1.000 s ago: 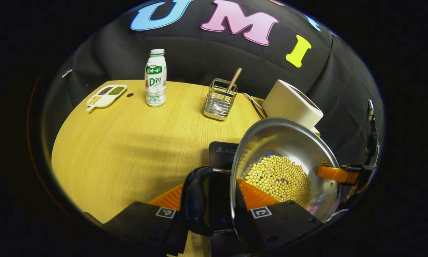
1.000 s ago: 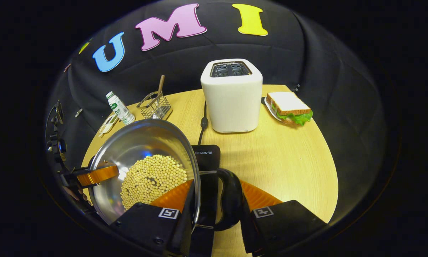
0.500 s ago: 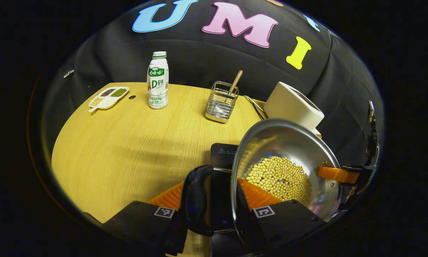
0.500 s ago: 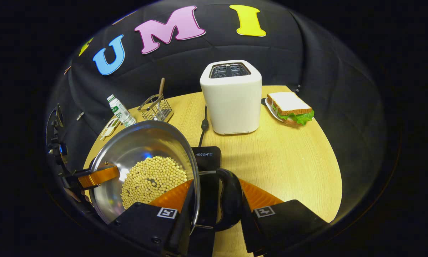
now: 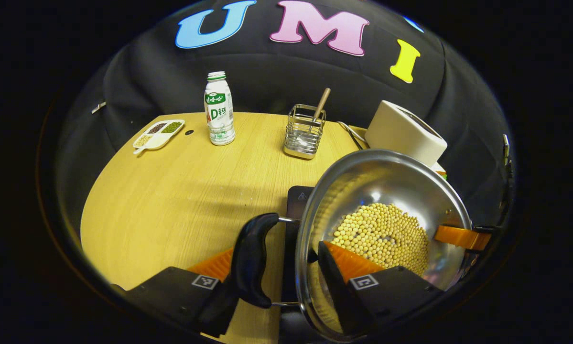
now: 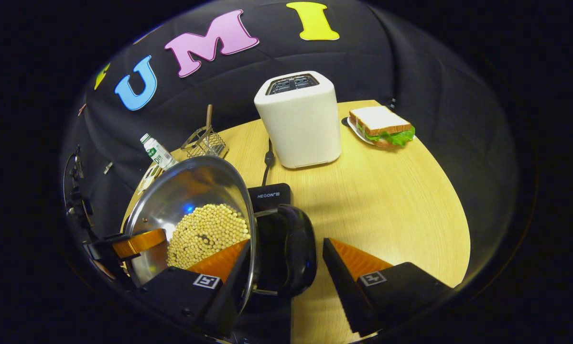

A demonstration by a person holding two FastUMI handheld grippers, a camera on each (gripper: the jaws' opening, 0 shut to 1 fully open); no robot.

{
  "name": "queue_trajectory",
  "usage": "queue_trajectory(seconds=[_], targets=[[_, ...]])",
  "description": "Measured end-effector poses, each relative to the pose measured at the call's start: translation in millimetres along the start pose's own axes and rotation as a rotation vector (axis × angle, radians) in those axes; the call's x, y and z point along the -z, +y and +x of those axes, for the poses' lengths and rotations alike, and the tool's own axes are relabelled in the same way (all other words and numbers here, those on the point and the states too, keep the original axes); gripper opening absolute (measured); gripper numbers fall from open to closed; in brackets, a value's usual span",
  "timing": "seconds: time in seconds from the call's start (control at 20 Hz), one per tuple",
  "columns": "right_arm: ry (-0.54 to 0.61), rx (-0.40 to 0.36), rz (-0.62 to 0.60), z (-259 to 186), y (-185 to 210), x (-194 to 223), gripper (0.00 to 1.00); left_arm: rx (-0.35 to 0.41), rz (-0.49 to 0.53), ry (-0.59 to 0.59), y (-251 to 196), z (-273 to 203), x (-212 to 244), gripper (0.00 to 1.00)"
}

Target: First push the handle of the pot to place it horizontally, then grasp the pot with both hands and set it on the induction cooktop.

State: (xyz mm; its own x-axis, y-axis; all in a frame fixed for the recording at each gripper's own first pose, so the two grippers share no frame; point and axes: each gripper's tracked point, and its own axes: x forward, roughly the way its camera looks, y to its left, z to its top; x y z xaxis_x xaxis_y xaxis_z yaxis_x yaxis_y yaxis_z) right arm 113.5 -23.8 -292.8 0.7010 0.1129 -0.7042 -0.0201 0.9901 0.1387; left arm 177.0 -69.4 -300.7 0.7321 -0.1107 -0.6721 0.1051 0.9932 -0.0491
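A steel pot (image 5: 386,186) holding soybeans (image 5: 382,234) is over the black induction cooktop (image 6: 271,193), also seen as the cooktop (image 5: 299,198). My left gripper (image 5: 276,248) straddles one black pot handle (image 5: 250,260) and the rim, one orange finger outside the handle and one inside the pot, with a gap to the rim. It is open. My right gripper (image 6: 286,241) straddles the opposite handle (image 6: 288,248), open, with table showing between the handle and its outer finger (image 6: 355,260). Each view shows the other gripper's orange finger across the pot.
On the round wooden table (image 6: 391,191), a white toaster (image 6: 298,122) with its cable stands behind the cooktop and a sandwich (image 6: 379,126) at the far right. A drink bottle (image 5: 218,110), a wire basket (image 5: 303,131) holding a spoon and a divided dish (image 5: 158,134) are at the back left.
Both grippers have widened their fingers off the handles and rim. The pot has sunk lower over the cooktop and both cameras have tipped slightly.
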Motion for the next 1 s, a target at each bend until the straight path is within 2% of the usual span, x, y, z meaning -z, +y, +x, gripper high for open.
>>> queue_trajectory(seconds=[0.05, 0.1, 0.25, 0.35, 0.45, 0.85, 1.0], targets=[[-0.010, 0.007, -0.011, -3, -2, 1, 0.98, -0.026, 0.026, -0.015, 5, -1, -2, 0.90], [-0.017, 0.017, -0.015, -9, -3, 2, 0.99, -0.037, 0.043, -0.027, 8, -6, -3, 0.99], [-0.051, 0.042, -0.020, -31, -3, 2, 1.00, -0.040, 0.036, -0.049, 14, -26, -3, 0.99], [-0.085, 0.068, -0.039, -47, -3, -1, 1.00, -0.052, 0.019, -0.105, 24, -46, -11, 0.99], [-0.129, 0.101, -0.052, -66, -1, -5, 1.00, -0.021, 0.010, -0.163, 24, -72, -19, 0.99], [-0.358, 0.153, -0.091, -160, 25, -32, 0.99, 0.013, -0.003, -0.376, 47, -180, -47, 0.96], [-0.462, 0.160, -0.126, -198, 39, -48, 0.99, -0.002, -0.013, -0.468, 64, -223, -61, 0.95]])
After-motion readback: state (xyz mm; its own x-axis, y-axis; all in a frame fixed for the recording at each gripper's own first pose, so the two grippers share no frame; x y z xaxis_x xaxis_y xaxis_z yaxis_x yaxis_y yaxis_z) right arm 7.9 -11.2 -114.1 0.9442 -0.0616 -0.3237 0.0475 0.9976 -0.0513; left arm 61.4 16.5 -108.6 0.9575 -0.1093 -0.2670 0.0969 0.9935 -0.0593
